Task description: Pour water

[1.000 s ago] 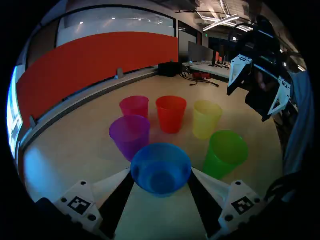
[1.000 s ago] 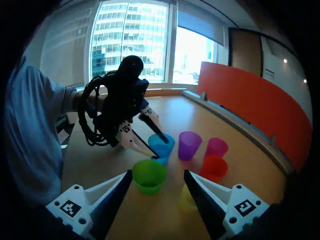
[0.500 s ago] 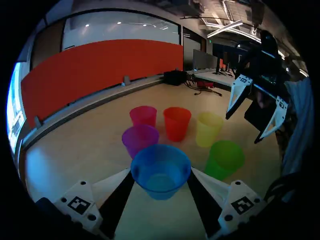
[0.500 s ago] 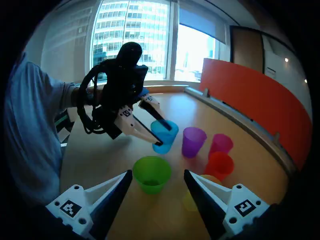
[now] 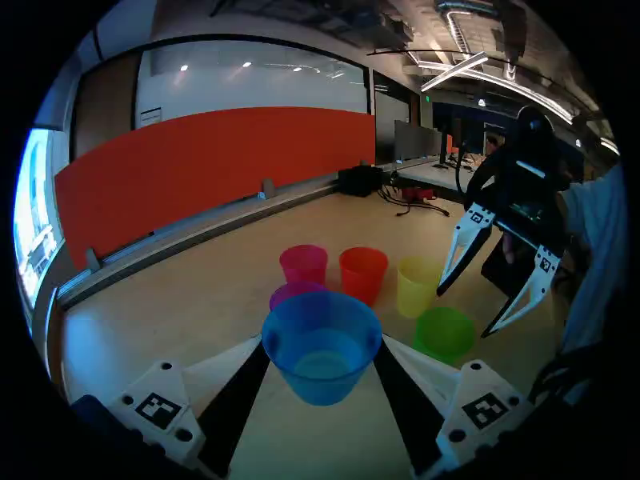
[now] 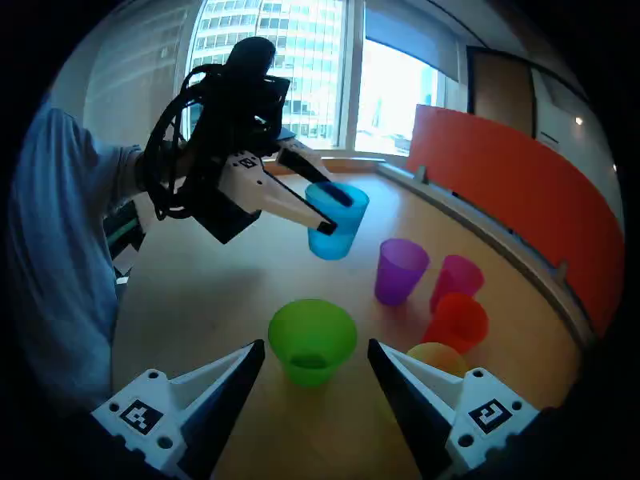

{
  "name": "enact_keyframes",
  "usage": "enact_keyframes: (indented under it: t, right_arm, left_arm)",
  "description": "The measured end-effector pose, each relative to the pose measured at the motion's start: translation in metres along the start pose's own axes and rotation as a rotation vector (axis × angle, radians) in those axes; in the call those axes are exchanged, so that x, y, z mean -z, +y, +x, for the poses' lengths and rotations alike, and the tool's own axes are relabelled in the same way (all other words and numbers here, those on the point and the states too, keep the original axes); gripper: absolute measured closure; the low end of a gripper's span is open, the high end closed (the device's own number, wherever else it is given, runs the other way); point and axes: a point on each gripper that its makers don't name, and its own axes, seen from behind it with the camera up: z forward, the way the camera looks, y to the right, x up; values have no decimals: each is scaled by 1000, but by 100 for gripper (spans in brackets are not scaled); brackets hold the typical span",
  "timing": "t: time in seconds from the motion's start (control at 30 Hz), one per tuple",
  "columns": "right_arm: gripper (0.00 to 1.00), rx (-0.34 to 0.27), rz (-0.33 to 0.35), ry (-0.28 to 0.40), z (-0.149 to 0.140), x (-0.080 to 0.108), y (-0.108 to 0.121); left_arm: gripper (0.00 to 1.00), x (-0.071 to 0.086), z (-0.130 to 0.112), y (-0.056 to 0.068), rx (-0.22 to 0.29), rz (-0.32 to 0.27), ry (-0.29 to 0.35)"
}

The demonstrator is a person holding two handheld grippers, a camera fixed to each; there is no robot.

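While my left tongs clamp the blue cup aloft, water may slop.
Right tongs gape empty; a hasty tilt misses the green cup.

Probably an office, tall windows onto towers, orange partition wall, distant desks, ceiling strip lights

- translucent blue plastic cup is showing a paler blue pool inside
- translucent green plastic cup is reading lime
- purple plastic cup, magenta plastic cup, orange-red plastic cup, yellow plastic cup are each reading translucent
- white gripper fingers are carrying black inner faces and black-and-white square markers
- long wall panel is showing orange-red; wooden tabletop, pale tan
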Motion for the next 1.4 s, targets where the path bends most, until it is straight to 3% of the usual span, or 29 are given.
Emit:
enact_keyframes:
  t: [0.8, 1.1, 1.4]
  right_arm:
    - [0, 26, 7, -28, -6, -42, -3]
    - [7, 0, -5, -26, -7, -44, -1]
    - [7, -13, -21, 11, -1, -32, -2]
  left_arm:
    - [14, 28, 19, -6, 6, 31, 57]
    - [14, 30, 22, -5, 5, 33, 65]
    - [14, 33, 27, -3, 6, 38, 77]
